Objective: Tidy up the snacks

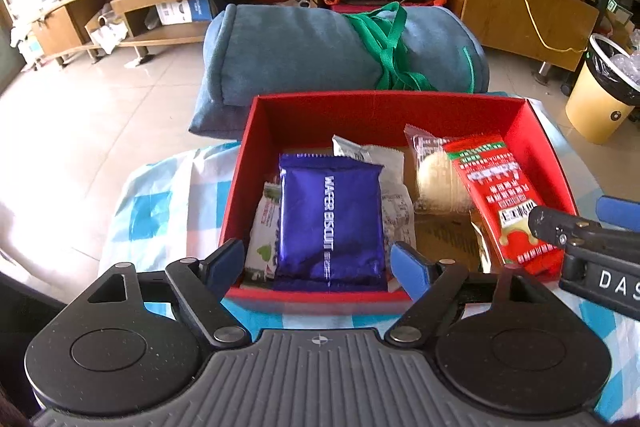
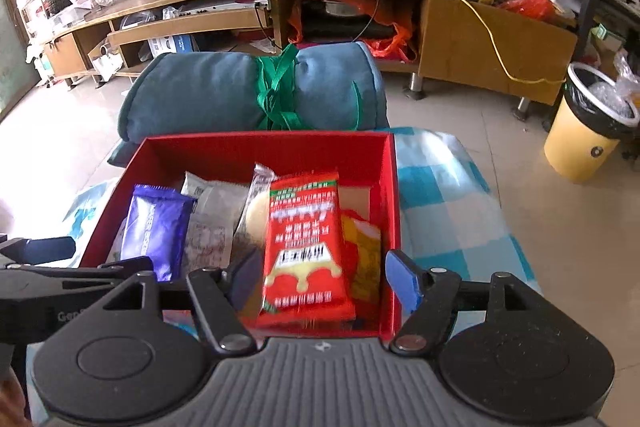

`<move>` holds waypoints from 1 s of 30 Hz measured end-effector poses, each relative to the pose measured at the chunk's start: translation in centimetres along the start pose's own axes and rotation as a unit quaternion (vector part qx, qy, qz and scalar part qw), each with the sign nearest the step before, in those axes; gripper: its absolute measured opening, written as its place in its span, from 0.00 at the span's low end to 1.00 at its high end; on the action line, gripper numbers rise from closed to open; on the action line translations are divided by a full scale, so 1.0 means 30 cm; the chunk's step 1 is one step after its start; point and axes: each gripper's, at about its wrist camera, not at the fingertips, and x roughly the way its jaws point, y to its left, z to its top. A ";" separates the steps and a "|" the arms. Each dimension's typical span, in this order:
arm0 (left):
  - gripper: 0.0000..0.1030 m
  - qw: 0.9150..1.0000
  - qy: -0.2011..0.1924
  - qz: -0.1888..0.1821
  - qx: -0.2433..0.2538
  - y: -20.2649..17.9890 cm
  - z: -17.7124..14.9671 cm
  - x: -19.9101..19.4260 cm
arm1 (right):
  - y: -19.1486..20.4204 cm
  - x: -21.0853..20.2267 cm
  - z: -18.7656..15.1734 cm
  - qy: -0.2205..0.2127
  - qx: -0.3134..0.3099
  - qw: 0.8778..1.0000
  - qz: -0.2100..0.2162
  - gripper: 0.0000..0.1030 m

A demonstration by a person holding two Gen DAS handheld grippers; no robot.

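The red box (image 1: pixel 384 107) sits on my checked bench (image 2: pixel 448 195), already holding the snacks. My left gripper (image 1: pixel 320 259) stands apart over the purple wafer packet (image 1: pixel 330 215), my right gripper (image 2: pixel 324 279) apart around the red packet (image 2: pixel 306 247), neither clamped. I judge placing done; next, fetch anything left.

Both wrist views above red box (image 1: pixel 372 107)

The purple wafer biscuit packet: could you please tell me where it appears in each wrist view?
Left wrist: purple wafer biscuit packet lies lower centre, in the red box.
Right wrist: the packet sits left of centre, inside the box.
Shared landmark: the red snack packet.
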 end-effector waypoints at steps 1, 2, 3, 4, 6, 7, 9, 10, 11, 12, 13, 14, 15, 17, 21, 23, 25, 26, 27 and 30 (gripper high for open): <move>0.84 1.000 0.000 -0.001 -0.001 0.003 -0.006 -0.004 | 0.001 -0.008 -0.012 0.001 0.001 1.000 0.000 0.62; 0.84 1.000 0.000 -0.002 -0.002 0.004 -0.013 -0.009 | 0.001 -0.014 -0.022 0.003 0.003 1.000 0.000 0.62; 0.84 1.000 0.001 -0.003 -0.003 0.006 -0.021 -0.014 | 0.003 -0.020 -0.033 0.005 0.004 1.000 0.000 0.62; 0.84 1.000 0.001 -0.005 -0.003 0.006 -0.031 -0.020 | 0.004 -0.027 -0.046 0.007 0.005 1.000 0.000 0.62; 0.84 1.000 0.002 -0.006 -0.003 0.008 -0.049 -0.030 | 0.006 -0.037 -0.071 0.012 0.007 1.000 0.001 0.62; 0.84 1.000 0.003 -0.008 -0.003 0.009 -0.060 -0.036 | 0.007 -0.042 -0.085 0.014 0.008 1.000 0.001 0.62; 0.84 1.000 0.003 -0.010 -0.003 0.009 -0.079 -0.048 | 0.009 -0.053 -0.106 0.017 0.012 1.000 0.002 0.62; 0.84 1.000 0.003 -0.012 -0.002 0.010 -0.086 -0.053 | 0.009 -0.058 -0.113 0.017 0.014 1.000 0.003 0.62; 0.84 1.000 0.003 -0.014 -0.002 0.010 -0.094 -0.058 | 0.010 -0.066 -0.120 0.017 0.016 1.000 0.005 0.62; 0.84 1.000 0.003 -0.016 -0.002 0.010 -0.103 -0.064 | 0.011 -0.073 -0.126 0.016 0.017 1.000 0.006 0.62; 0.84 1.000 0.003 -0.018 -0.002 0.010 -0.110 -0.070 | 0.013 -0.083 -0.133 0.015 0.018 1.000 0.008 0.63; 0.84 1.000 0.003 -0.019 -0.001 0.009 -0.119 -0.075 | 0.016 -0.090 -0.139 0.014 0.019 1.000 0.011 0.63; 0.85 1.000 0.003 -0.021 -0.001 0.007 -0.126 -0.081 | 0.017 -0.097 -0.143 0.012 0.019 1.000 0.012 0.63; 0.85 1.000 0.001 -0.024 0.000 0.006 -0.137 -0.091 | 0.022 -0.114 -0.156 0.009 0.020 1.000 0.016 0.63; 0.85 1.000 -0.004 -0.031 -0.002 0.007 -0.155 -0.115 | 0.029 -0.139 -0.175 0.005 0.019 1.000 0.020 0.63; 0.85 0.999 -0.005 -0.033 -0.004 0.010 -0.160 -0.120 | 0.027 -0.148 -0.179 0.003 0.022 0.999 0.024 0.63; 0.85 0.999 -0.006 -0.034 -0.003 0.009 -0.165 -0.124 | 0.029 -0.156 -0.184 0.002 0.022 0.999 0.024 0.63; 0.85 0.999 -0.006 -0.034 -0.003 0.009 -0.168 -0.126 | 0.029 -0.158 -0.185 0.002 0.023 0.999 0.024 0.63; 0.85 0.999 -0.005 -0.033 -0.002 0.008 -0.172 -0.127 | 0.030 -0.159 -0.187 0.002 0.024 0.999 0.024 0.63; 0.85 0.999 -0.005 -0.033 -0.001 0.006 -0.183 -0.132 | 0.030 -0.164 -0.195 0.004 0.025 0.999 0.024 0.63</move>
